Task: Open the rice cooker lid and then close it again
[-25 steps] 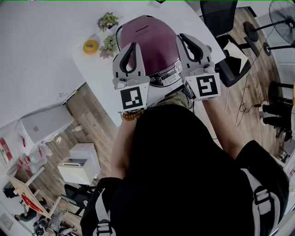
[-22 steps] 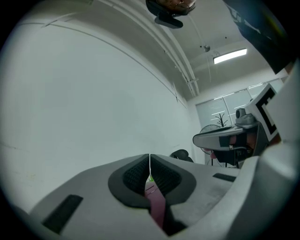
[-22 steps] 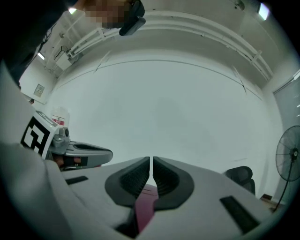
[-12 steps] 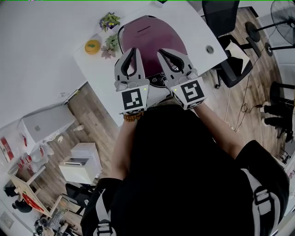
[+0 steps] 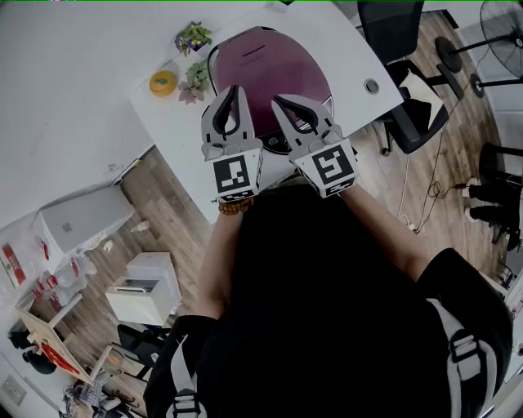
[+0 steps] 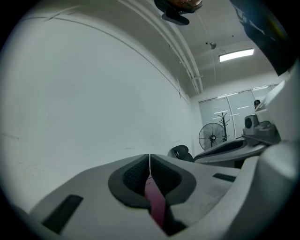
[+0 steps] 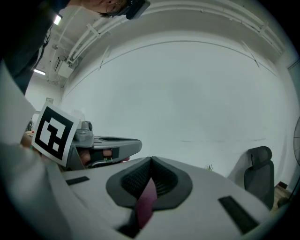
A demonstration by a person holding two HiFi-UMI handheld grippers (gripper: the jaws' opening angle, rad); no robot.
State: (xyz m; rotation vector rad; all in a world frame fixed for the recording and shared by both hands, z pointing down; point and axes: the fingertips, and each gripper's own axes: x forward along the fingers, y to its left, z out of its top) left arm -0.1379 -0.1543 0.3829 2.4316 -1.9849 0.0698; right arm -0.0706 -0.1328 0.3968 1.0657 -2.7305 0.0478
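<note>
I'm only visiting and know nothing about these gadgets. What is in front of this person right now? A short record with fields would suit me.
Appliance: rice cooker, purple-topped, closed, on a white table
Left gripper: fingers shut, nothing held, over the cooker's near edge
Right gripper: fingers just closed, now shut, nothing held, beside the left one
Also on table: small potted plant, round orange thing
Nearby on floor: office chair, standing fan

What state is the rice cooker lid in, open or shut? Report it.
Shut: in the head view the purple lid lies down flat, with no gap or inside showing.
</note>
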